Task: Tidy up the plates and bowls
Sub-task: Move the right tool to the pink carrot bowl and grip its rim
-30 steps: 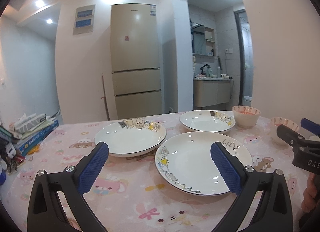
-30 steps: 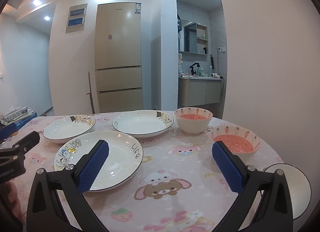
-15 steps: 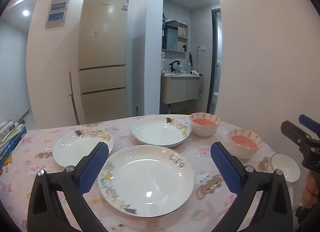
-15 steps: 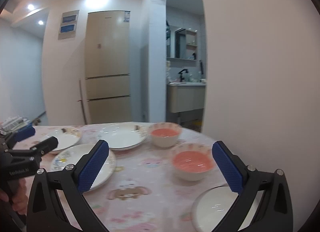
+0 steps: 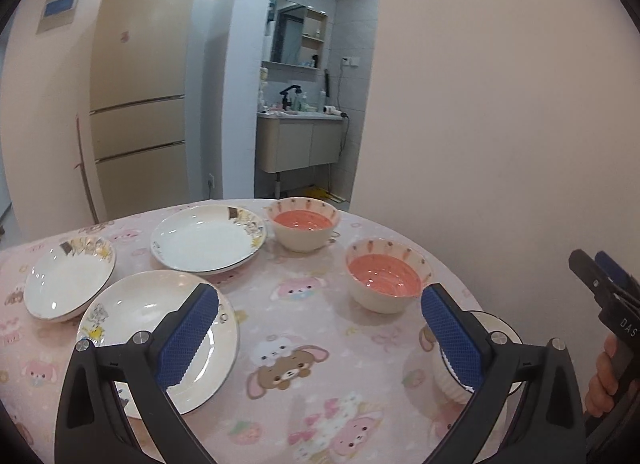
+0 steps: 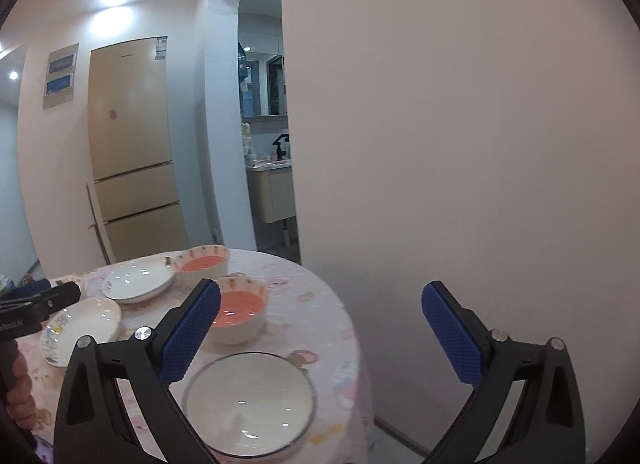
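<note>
Now both views are swinging rightward from the plates (image 5: 160,328) toward the white bowl (image 6: 248,404); left gripper (image 5: 316,336) and right gripper (image 6: 320,336) are hanging apart and empty; bowl sorting is likely starting.

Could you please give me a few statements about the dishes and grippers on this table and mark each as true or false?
1. Both grippers hold nothing. True: the left gripper and the right gripper are open and empty.
2. The plates are stacked in one pile. False: the near plate, the left plate and the far plate lie separately on the tablecloth.
3. Two bowls have orange-pink insides. True: the far bowl and the near bowl.
4. The white bowl sits inside an orange bowl. False: it stands alone near the table edge.
</note>
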Demonstrator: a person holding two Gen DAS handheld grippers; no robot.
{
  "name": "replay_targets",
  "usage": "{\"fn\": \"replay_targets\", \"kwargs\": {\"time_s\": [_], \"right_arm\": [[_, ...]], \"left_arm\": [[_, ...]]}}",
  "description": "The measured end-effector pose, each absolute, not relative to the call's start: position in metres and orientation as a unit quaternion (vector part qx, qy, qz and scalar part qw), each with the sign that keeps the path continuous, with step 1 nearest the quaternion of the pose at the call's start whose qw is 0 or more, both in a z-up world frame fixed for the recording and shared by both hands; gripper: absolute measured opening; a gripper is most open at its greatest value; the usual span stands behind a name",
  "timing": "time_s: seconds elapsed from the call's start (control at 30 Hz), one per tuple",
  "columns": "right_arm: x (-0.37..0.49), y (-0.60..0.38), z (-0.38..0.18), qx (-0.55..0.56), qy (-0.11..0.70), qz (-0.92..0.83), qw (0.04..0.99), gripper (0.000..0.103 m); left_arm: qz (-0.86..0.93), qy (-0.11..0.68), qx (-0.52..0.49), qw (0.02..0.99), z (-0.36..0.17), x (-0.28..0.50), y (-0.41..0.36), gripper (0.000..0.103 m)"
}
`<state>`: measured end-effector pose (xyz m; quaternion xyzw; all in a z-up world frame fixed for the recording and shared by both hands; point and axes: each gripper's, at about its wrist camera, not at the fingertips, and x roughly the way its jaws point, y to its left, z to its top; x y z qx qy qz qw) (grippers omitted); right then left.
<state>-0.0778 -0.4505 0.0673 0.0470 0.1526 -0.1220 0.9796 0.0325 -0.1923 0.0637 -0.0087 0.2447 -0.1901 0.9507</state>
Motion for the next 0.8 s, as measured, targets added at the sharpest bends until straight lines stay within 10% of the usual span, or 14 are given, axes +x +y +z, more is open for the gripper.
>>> {"fn": "replay_targets", "kwargs": {"time_s": [0.5, 0.8], "right_arm": [[0.053, -0.497, 0.043, 0.12, 0.332, 0.035, 0.935, 0.055], [0.114, -0.488, 0.014, 0.135, 0.434, 0.091, 0.886, 0.041]], "left_arm": [[-0.188, 0.356, -0.015, 0.916, 0.033, 0.112, -0.262, 0.082], [-0.163, 0.448, -0.036, 0.878, -0.008, 0.168, -0.279, 0.051]]}}
